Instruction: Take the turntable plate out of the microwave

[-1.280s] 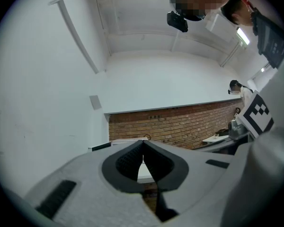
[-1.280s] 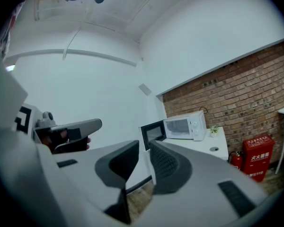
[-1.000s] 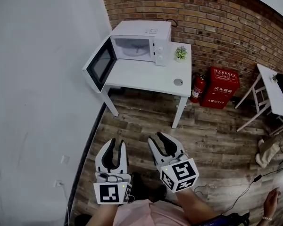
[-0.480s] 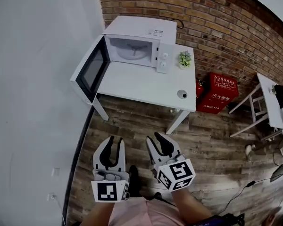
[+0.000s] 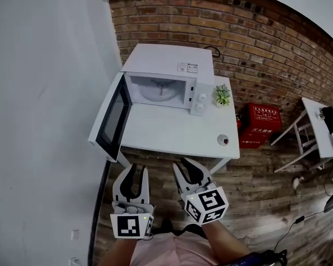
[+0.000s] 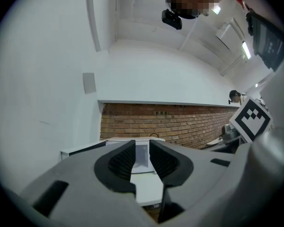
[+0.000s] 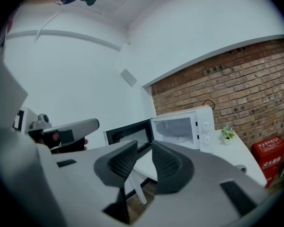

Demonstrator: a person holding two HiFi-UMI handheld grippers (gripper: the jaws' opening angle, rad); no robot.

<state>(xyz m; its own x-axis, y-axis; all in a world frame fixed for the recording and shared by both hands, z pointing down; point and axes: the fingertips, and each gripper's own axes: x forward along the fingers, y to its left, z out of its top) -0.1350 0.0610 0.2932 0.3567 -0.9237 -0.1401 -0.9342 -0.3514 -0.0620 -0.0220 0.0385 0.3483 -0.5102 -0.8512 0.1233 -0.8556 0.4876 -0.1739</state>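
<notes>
Since I'm short of the bench (image 5: 166, 134), nothing is gripped: left tongs (image 5: 137, 169) have jaws a little apart, empty. The right tongs (image 5: 183, 163) have jaws that have just been closing, a gap left, nothing between them. The turntable plate (image 5: 157, 91) sits flat on the floor of the microwave (image 5: 172, 57), well apart from both tongs. Its door (image 5: 113, 117) is swung wide to the left, so the cavity is reachable.

The plate looks like pale glass, so my guess is stiff, fairly heavy, slick, breakable. I'd pinch the front rim with one pair and steady a side edge with the other. Then lift a touch before pulling so it clears whatever it rides on, and keep it level.

Writing: a small label (image 5: 187, 67) on the microwave top is too small to read. A red box (image 5: 260, 124) by the brick wall has white print, not legible. The square markers on the tongs' cubes carry no words. A little potted plant (image 5: 222, 95) beside the microwave is unlabelled.
</notes>
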